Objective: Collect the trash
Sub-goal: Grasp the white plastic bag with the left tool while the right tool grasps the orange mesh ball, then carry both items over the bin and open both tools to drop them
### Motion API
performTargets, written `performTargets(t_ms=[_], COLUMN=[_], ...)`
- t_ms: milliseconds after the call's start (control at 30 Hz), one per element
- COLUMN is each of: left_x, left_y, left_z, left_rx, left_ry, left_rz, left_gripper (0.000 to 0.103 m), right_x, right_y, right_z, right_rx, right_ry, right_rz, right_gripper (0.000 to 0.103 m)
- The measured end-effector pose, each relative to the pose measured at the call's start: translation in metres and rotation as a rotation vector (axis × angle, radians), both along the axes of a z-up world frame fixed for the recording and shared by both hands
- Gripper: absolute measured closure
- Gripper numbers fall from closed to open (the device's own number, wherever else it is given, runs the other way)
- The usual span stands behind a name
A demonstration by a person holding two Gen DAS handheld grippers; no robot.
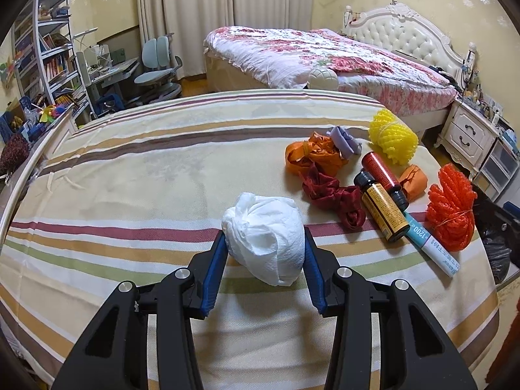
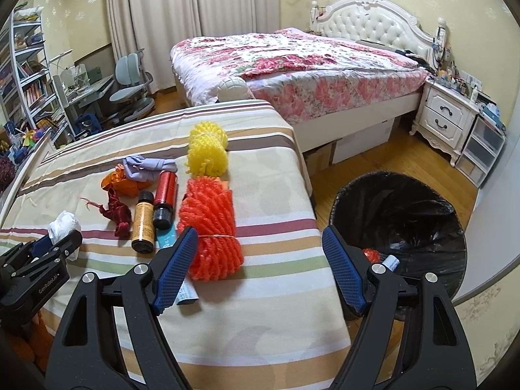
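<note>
Left gripper [image 1: 265, 261]: jaws closed on a crumpled white tissue wad [image 1: 265, 239], low over the striped cloth.
Right gripper [image 2: 260, 269]: jaws wide apart, nothing between them, at the counter's right edge.
Counter [image 1: 130, 169]: draped in a cream cloth with brown, maroon, tan and green stripes.
Trash on counter: orange foam net [image 2: 211, 230], yellow foam net [image 2: 206, 152], two small bottles [image 2: 152, 213], ribbon scraps, a paper tube.
Trash bin [image 2: 399, 227]: black-lined, on the wood floor just right of the counter; scraps lie inside.
Room: floral-quilted bed [image 2: 292, 68] with tufted white headboard, nightstand, curtains, desk chair, bookshelf.
</note>
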State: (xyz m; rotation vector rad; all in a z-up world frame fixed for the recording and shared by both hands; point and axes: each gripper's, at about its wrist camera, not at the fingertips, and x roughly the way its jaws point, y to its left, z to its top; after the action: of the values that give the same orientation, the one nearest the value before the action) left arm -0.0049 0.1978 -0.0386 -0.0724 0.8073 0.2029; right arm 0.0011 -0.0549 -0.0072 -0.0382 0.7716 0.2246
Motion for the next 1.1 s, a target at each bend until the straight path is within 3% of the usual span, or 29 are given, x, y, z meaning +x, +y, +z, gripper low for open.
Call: performTargets(t_ms=[367,433,500,533,800,1100], left_x=[-0.003,-0.002,-0.002,-0.002,-0.004,0.004], left_y=[-0.003,-0.006,-0.009,-0.009,-0.026,-0.064], left_z=[0.013,0.012,0.011,0.01,0.013,0.026], left_rx=[0.004,0.002,0.0,0.0,-0.007,-0.026], left_ry=[-0.042,-0.04,-0.035,-0.034,-0.044,-0.082], left_rz=[-0.002,-0.006,-0.015,-0.018,-0.058,-0.129], left_gripper=[0.058,0.058,0.058,0.058,0.058,0.058], right_x=[0.014,0.015,0.016,0.015,0.004,-0.002], right_y=[0.023,0.025,0.025,0.025,0.01,-0.044], right_z=[-0.016,-0.018,-0.02,-0.02,-0.006,0.009], right_rx=[-0.012,-0.01,0.007,0.017,0.025,0.003], right_ry=[0.04,0.051,0.065,0.07,0.018,-0.051], right_rz=[0.049,0.058,0.075,0.081,0.045,-0.073], right_gripper=[0.026,0.031,0.054,0.056,0.058,0.058])
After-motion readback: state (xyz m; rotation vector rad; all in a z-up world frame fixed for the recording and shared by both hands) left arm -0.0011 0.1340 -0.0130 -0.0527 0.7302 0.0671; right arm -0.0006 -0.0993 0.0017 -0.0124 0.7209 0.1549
